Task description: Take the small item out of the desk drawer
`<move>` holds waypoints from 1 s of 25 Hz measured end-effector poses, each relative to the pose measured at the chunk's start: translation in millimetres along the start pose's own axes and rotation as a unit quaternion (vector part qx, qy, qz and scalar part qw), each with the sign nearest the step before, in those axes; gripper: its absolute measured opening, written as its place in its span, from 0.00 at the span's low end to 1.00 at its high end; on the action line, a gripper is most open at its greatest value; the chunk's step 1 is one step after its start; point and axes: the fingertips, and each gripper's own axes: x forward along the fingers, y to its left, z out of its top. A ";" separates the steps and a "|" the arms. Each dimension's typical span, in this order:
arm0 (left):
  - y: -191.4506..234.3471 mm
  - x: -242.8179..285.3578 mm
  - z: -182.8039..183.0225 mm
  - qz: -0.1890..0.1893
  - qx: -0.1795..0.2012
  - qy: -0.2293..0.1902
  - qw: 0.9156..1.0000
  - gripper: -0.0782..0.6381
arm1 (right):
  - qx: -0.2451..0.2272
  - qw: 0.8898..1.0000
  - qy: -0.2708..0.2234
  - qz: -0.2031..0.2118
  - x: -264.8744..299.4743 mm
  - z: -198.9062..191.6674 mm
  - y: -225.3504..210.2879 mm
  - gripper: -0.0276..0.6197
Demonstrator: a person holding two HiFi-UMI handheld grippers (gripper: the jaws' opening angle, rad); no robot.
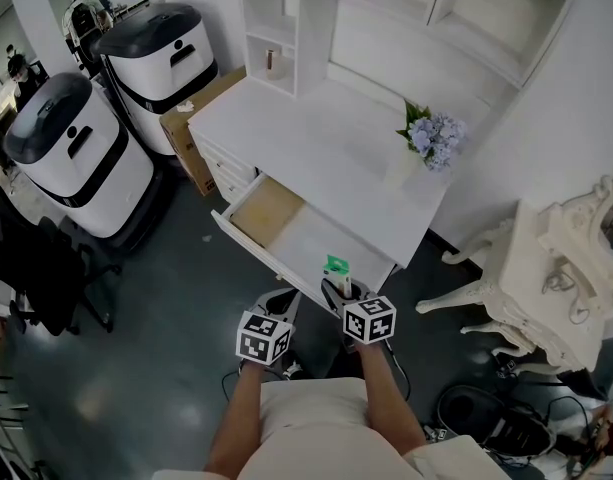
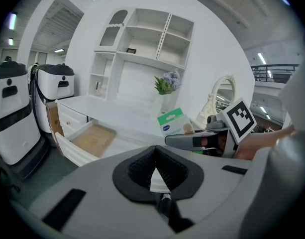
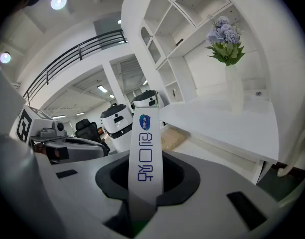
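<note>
Right gripper (image 3: 146,180) has the box (image 3: 145,153) clamped between its jaws; the pads press on its flat sides, and the box stands up out of the grip, its narrow white edge with blue print facing that gripper's camera; the head view shows a green top end. The box is out of the drawer (image 1: 286,230), up in the air at the right gripper's tips, over the drawer's near right end as the head view has it. The drawer gapes open ahead of and below both grippers; its tan bottom shows ahead of the left one. Left gripper (image 2: 154,159) hovers just to the left of the right one, a shade nearer the person; its jaws are drawn together, pads meeting at the tips, with nothing between them. From the left gripper, the box shows ahead and to the right, poking up above the right gripper's fingers. The desk (image 1: 316,143) top spreads beyond both grippers; flowers (image 1: 433,136) stand on it, ahead and to the right of the right gripper. Two white machines (image 1: 71,153) with black lids stand on the floor, well off to the left of the left gripper.
</note>
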 end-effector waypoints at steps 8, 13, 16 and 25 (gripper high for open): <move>1.8 -1.5 1.6 -0.002 -0.002 -0.002 1.000 0.13 | -0.004 1.000 -0.001 0.000 1.2 3.1 1.6 0.21; 0.1 0.8 1.9 -0.008 0.001 -0.002 1.000 0.13 | -0.018 1.000 -0.003 -0.005 1.2 5.2 1.2 0.21; -0.5 1.5 1.3 -0.009 0.003 -0.001 1.000 0.13 | -0.012 1.000 -0.004 -0.001 1.0 4.6 0.7 0.21; 1.2 1.2 1.8 -0.008 0.002 -0.002 1.000 0.13 | -0.015 1.000 -0.003 0.001 3.1 5.5 1.7 0.21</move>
